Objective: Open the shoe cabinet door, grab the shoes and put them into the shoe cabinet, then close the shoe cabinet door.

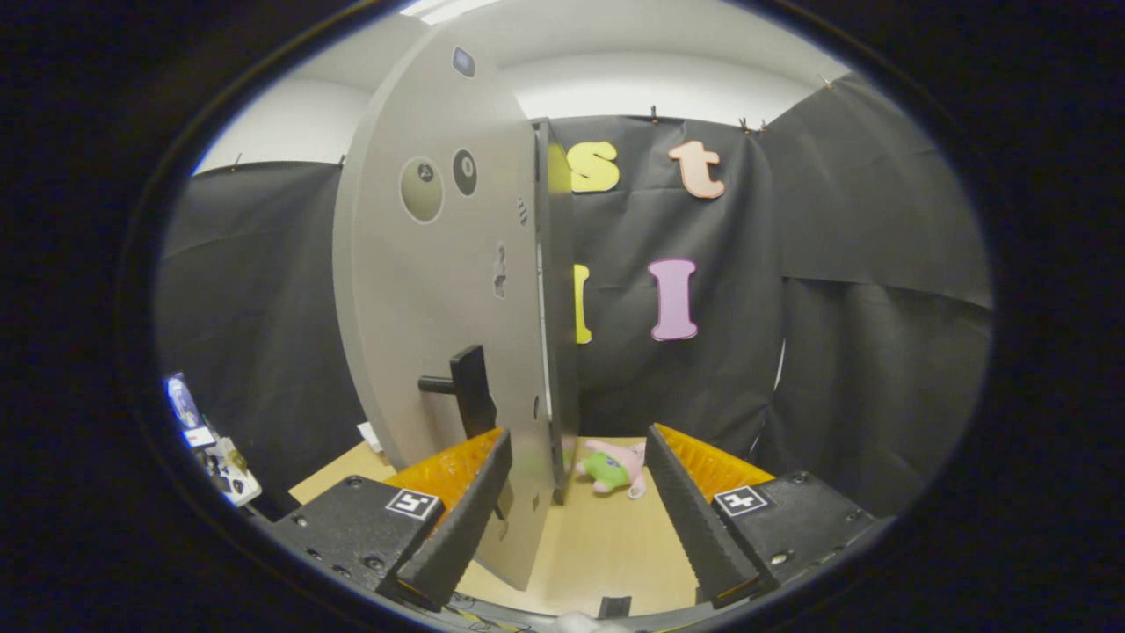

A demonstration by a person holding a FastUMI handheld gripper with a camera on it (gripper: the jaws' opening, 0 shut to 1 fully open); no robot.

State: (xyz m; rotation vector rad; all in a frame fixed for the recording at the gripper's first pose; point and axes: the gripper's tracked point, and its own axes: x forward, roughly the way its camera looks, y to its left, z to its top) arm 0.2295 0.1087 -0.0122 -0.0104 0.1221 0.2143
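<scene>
Cabinet door [439,290] stands swung out, seen nearly edge-on, with its lower edge running down between the fingers of the hand-held gripper [576,514] and closer to the left finger; whether it touches that finger I cannot tell. Hand-held gripper is wide open, fingers well apart, nothing clamped between them. Dark door handle [466,387] sticks out from the door face just above the left fingertip, not gripped. Cabinet body [555,308] shows as a dark narrow upright strip right behind the door's far edge; the inside is hidden, so cannot tell what is stored in there. Shoes cannot be made out anywhere around the door, so their place is unknown, possibly behind the door or already inside. A small pink and green plush toy [615,468] lies on the desk [606,545] just beyond the door's bottom edge, between the fingers and a bit ahead of them. Some small clutter [211,448] sits well off to the left of the door. Judgement: opening step looks done since the door is swung out; with no shoe held or seen, either the grab-and-place is pending or it is finished and the closing push is what's left; door is clearly not closed yet
</scene>
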